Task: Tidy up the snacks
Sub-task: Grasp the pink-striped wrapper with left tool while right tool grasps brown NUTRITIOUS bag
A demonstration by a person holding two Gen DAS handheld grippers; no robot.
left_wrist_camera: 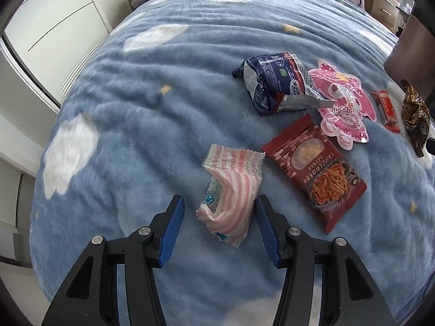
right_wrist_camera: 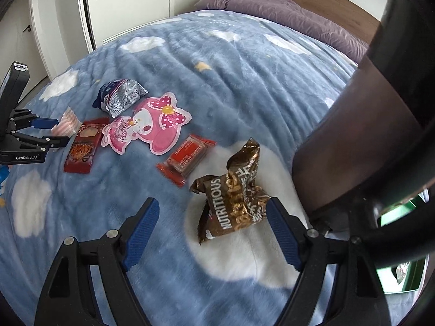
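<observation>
Several snack packets lie on a blue cloud-print blanket [left_wrist_camera: 136, 103]. My left gripper [left_wrist_camera: 218, 206] is open, its blue fingers either side of a pink-striped packet [left_wrist_camera: 231, 190], which also shows in the right wrist view [right_wrist_camera: 68, 121]. Beyond lie a dark red noodle packet [left_wrist_camera: 315, 174], a navy crumpled bag [left_wrist_camera: 274, 81], a pink character-shaped pouch [left_wrist_camera: 345, 108] and a small red bar [left_wrist_camera: 386, 111]. My right gripper [right_wrist_camera: 213, 212] is open around a brown "NUTRITIOUS" packet [right_wrist_camera: 233, 198]. The left gripper also shows in the right wrist view [right_wrist_camera: 55, 130].
A dark brown chair or bag [right_wrist_camera: 361, 141] stands close at the right. A green container [right_wrist_camera: 399, 244] sits low behind it. White wardrobes [left_wrist_camera: 54, 19] line the left side. A purple duvet [right_wrist_camera: 285, 13] lies at the bed's head.
</observation>
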